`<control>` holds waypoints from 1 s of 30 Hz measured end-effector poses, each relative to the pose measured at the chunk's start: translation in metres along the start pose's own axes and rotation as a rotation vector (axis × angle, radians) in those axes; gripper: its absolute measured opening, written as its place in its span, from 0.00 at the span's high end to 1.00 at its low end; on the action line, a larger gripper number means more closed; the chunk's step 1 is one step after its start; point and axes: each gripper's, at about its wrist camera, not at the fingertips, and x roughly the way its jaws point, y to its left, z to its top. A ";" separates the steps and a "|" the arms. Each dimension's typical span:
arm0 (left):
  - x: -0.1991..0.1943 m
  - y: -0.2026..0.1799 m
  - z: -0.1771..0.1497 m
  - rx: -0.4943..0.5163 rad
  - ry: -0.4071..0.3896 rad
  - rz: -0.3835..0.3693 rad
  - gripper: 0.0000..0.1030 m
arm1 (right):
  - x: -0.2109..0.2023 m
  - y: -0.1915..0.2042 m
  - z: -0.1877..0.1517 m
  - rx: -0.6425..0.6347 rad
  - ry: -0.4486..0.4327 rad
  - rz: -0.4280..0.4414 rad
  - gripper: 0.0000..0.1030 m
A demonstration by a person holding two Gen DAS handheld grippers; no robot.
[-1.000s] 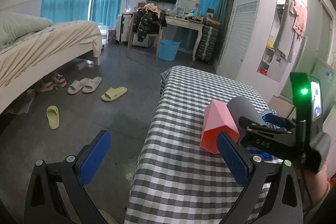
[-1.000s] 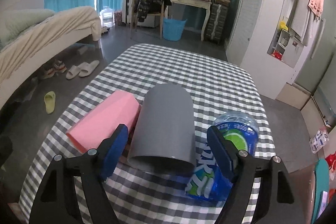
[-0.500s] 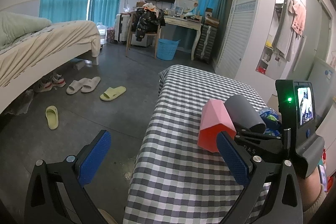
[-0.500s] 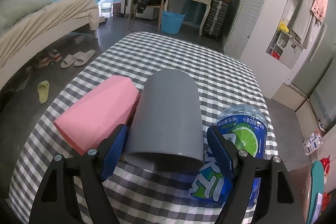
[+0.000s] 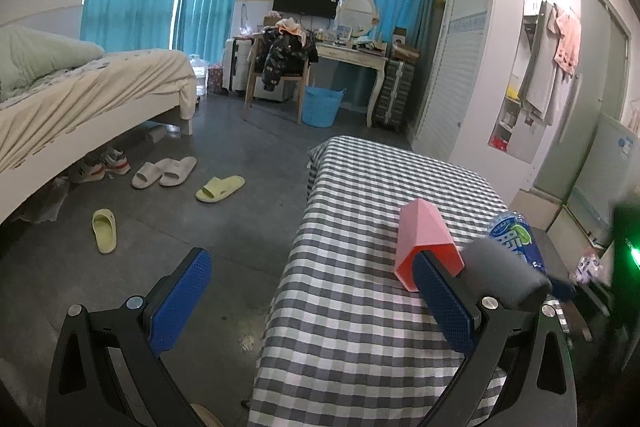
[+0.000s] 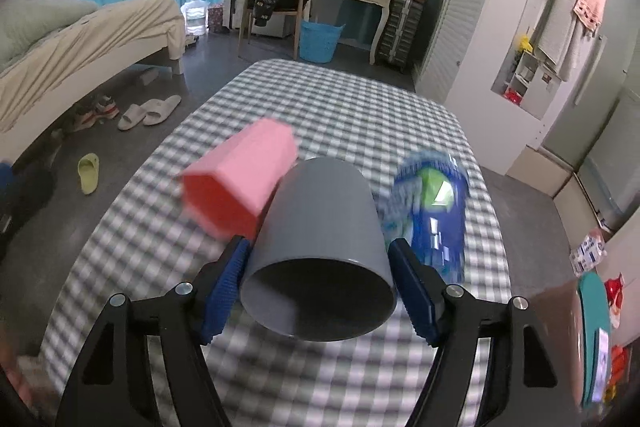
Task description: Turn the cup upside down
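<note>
A grey cup (image 6: 320,247) lies on its side with its open mouth toward the right wrist camera. My right gripper (image 6: 320,291) is shut on it near the rim and holds it above the checked table (image 6: 360,107). The cup also shows in the left wrist view (image 5: 504,275), at the right beside a pink faceted cup (image 5: 426,239). My left gripper (image 5: 312,303) is open and empty, over the table's left edge and the floor.
The pink cup (image 6: 244,175) lies on its side left of the grey cup. A blue water bottle (image 6: 434,211) lies to the right, blurred. Bed, slippers (image 5: 220,189) and floor are off to the left; wardrobe to the right.
My right gripper has closed on the grey cup and lifted it off the table. The left gripper has stayed open and shifted slightly.
</note>
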 end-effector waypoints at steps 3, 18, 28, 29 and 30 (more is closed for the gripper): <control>-0.004 0.000 -0.004 0.007 -0.014 0.004 0.00 | -0.022 0.003 -0.019 0.003 0.007 0.006 0.31; -0.008 -0.016 -0.046 0.059 0.056 -0.001 0.00 | -0.067 0.006 -0.082 0.009 0.011 0.117 0.28; -0.025 -0.040 -0.035 0.017 0.116 -0.053 0.00 | -0.122 -0.068 -0.031 -0.032 -0.209 0.147 0.07; -0.027 -0.045 -0.031 0.002 0.124 -0.070 0.00 | -0.129 -0.077 -0.021 -0.063 -0.256 0.091 0.06; -0.029 -0.051 -0.027 -0.008 0.129 -0.084 0.00 | -0.131 -0.084 -0.013 -0.066 -0.273 0.057 0.06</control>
